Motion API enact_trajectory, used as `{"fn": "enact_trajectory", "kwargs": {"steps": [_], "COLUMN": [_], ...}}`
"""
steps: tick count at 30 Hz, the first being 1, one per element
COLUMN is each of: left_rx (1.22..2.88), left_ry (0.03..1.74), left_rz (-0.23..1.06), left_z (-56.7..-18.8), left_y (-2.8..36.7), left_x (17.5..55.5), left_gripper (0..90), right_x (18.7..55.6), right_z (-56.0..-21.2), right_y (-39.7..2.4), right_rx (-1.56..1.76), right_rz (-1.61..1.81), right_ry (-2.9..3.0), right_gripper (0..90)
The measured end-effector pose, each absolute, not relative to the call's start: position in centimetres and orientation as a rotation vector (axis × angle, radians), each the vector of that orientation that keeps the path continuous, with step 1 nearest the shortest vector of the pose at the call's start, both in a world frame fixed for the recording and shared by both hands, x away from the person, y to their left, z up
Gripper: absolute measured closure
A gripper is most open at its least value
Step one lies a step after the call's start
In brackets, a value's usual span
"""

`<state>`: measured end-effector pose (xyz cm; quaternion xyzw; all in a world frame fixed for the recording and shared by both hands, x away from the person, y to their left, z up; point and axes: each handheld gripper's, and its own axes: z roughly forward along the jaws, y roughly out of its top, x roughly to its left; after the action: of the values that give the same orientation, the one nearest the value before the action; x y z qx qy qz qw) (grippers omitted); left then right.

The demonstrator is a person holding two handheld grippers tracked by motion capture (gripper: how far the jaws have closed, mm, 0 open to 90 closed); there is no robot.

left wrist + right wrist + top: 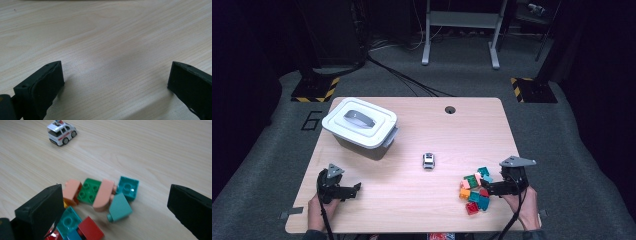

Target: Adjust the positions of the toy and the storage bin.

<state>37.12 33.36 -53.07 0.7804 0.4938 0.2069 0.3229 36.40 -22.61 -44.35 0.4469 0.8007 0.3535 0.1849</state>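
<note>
A heap of coloured toy bricks (474,190) lies at the front right of the wooden table (412,200). In the right gripper view I see a green brick (90,190), two pink bricks (104,194), teal bricks (128,187) and a red one (90,228). My right gripper (484,189) is open right at the heap, its jaws wide, nothing held. A small white toy car (428,160) (61,132) stands mid-table. My left gripper (354,190) (115,82) is open over bare wood at the front left.
A white lidded plastic box (360,126) with a grey handle sits at the table's back left. A round cable hole (450,109) is near the far edge. Beyond the table are grey carpet, cables and a metal stand (460,30).
</note>
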Motion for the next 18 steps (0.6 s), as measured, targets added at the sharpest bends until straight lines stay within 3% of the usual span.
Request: {"fn": "enact_trajectory", "kwargs": {"steps": [18], "left_rx": [2.052], "left_ry": [1.292], "left_rz": [0.543], "left_z": [-53.1], "left_y": [33.4], "left_x": [37.1], "left_gripper": [0.2], "right_x": [41.3], "right_z": [-43.1], "right_y": [-14.7], "right_rx": [1.203], "right_rz": [1.025], "right_ry": [2.384], "right_gripper": [1.9]}}
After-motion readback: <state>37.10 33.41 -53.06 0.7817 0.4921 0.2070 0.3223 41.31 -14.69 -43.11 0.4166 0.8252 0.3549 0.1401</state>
